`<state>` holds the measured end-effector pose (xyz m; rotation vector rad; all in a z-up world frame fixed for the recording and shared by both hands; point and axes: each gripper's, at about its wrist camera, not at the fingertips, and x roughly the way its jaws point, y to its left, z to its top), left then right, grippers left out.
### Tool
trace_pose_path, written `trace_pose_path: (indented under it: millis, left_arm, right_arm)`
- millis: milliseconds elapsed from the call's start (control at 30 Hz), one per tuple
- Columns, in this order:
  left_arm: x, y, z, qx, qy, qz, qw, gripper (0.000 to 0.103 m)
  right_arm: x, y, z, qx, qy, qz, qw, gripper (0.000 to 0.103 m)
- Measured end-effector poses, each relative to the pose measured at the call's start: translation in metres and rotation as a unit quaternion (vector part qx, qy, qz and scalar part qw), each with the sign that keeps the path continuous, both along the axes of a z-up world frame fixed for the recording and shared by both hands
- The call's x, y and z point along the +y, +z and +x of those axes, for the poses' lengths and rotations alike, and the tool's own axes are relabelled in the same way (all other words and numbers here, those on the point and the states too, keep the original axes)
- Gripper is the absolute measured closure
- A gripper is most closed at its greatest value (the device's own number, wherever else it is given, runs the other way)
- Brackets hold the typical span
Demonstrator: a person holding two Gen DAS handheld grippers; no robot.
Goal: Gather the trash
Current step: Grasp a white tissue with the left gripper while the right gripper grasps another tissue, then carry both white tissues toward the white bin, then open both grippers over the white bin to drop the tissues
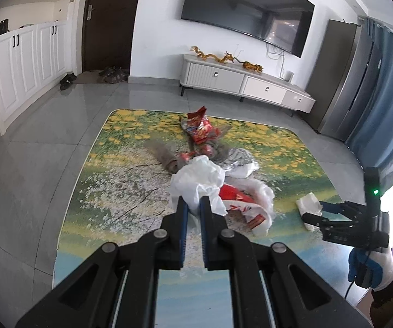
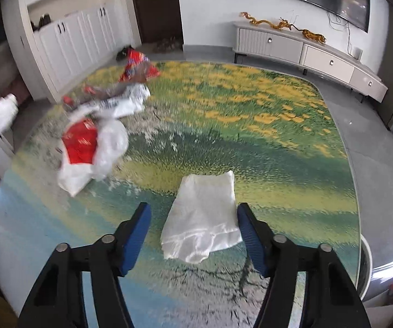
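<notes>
straddling the folded white tissue near the table's front edge, the right gripper stood about half open, pads clear of the paper and holding nothing. the left gripper was pinched nearly shut on a crumpled white plastic bag above the heap of wrappers. a good pickup probably meant lowering until both fingers flanked the tissue's middle, then closing gently so the thin sheet bunched rather than slipped out.

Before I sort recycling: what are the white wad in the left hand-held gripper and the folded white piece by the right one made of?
White wad: probably thin plastic film; slightly translucent, crumpled in soft glossy folds. Folded white piece: likely tissue or paper towel; matte, flat layered folds.
</notes>
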<state>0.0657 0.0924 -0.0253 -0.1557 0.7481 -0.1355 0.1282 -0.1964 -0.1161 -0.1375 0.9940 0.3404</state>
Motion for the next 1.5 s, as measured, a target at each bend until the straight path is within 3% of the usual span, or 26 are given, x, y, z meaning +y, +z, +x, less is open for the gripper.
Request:
trace_pose_path:
  millis: [100, 167, 233, 467, 633, 800, 933, 1100, 1200, 1267, 1300, 1367, 1400, 1433, 1500]
  left_arm:
    - [0.003, -0.002, -0.001, 0.003, 0.004, 0.002, 1.0000, 0.095]
    - [0.002, -0.003, -0.001, 0.004, 0.005, 0.003, 1.0000, 0.095]
    - [-0.001, -0.001, -0.001, 0.004, 0.003, 0.004, 1.0000, 0.095]
    - [-0.041, 0.012, 0.002, 0.002, -0.037, 0.007, 0.9993, 0.095]
    - [-0.117, 0.022, 0.017, 0.005, -0.116, 0.005, 0.9932, 0.095]
    - [-0.233, 0.023, 0.035, 0.012, -0.222, 0.004, 0.9750, 0.095]
    - [-0.326, 0.015, 0.046, 0.024, -0.290, 0.002, 0.9567, 0.095]
    - [-0.418, -0.006, 0.060, 0.058, -0.339, -0.015, 0.9390, 0.095]
    - [-0.457, -0.020, 0.067, 0.077, -0.355, -0.022, 0.9314, 0.093]
    - [-0.475, -0.027, 0.071, 0.091, -0.359, -0.031, 0.9284, 0.092]
    - [-0.482, -0.031, 0.072, 0.098, -0.361, -0.035, 0.9265, 0.089]
    - [-0.490, -0.034, 0.075, 0.104, -0.363, -0.047, 0.9247, 0.072]
    - [-0.491, -0.034, 0.077, 0.104, -0.360, -0.052, 0.9256, 0.055]
    - [-0.491, -0.034, 0.078, 0.102, -0.357, -0.060, 0.9267, 0.048]
    - [-0.489, -0.032, 0.080, 0.105, -0.357, -0.068, 0.9256, 0.048]
  right_arm:
    - [0.003, -0.005, 0.001, -0.010, -0.001, -0.026, 1.000, 0.059]
    - [0.002, -0.004, 0.000, -0.015, -0.001, -0.032, 0.999, 0.081]
    - [-0.001, -0.004, 0.000, -0.017, -0.003, -0.031, 0.999, 0.088]
    - [-0.042, 0.026, -0.020, -0.043, -0.023, 0.041, 0.998, 0.089]
    - [-0.103, 0.065, -0.046, -0.084, -0.064, 0.071, 0.992, 0.089]
    - [-0.191, 0.077, -0.069, -0.097, -0.142, 0.063, 0.983, 0.089]
    - [-0.252, 0.062, -0.081, -0.082, -0.202, 0.066, 0.974, 0.086]
    - [-0.305, 0.035, -0.085, -0.060, -0.248, 0.072, 0.964, 0.085]
    - [-0.328, 0.023, -0.084, -0.054, -0.270, 0.079, 0.958, 0.078]
    - [-0.341, 0.016, -0.083, -0.052, -0.286, 0.084, 0.953, 0.062]
    - [-0.346, 0.015, -0.084, -0.052, -0.291, 0.086, 0.951, 0.058]
    - [-0.354, 0.012, -0.085, -0.053, -0.302, 0.089, 0.948, 0.048]
    - [-0.357, 0.012, -0.086, -0.053, -0.305, 0.088, 0.947, 0.047]
    - [-0.359, 0.011, -0.087, -0.052, -0.309, 0.086, 0.946, 0.046]
    - [-0.360, 0.011, -0.087, -0.050, -0.315, 0.086, 0.944, 0.044]
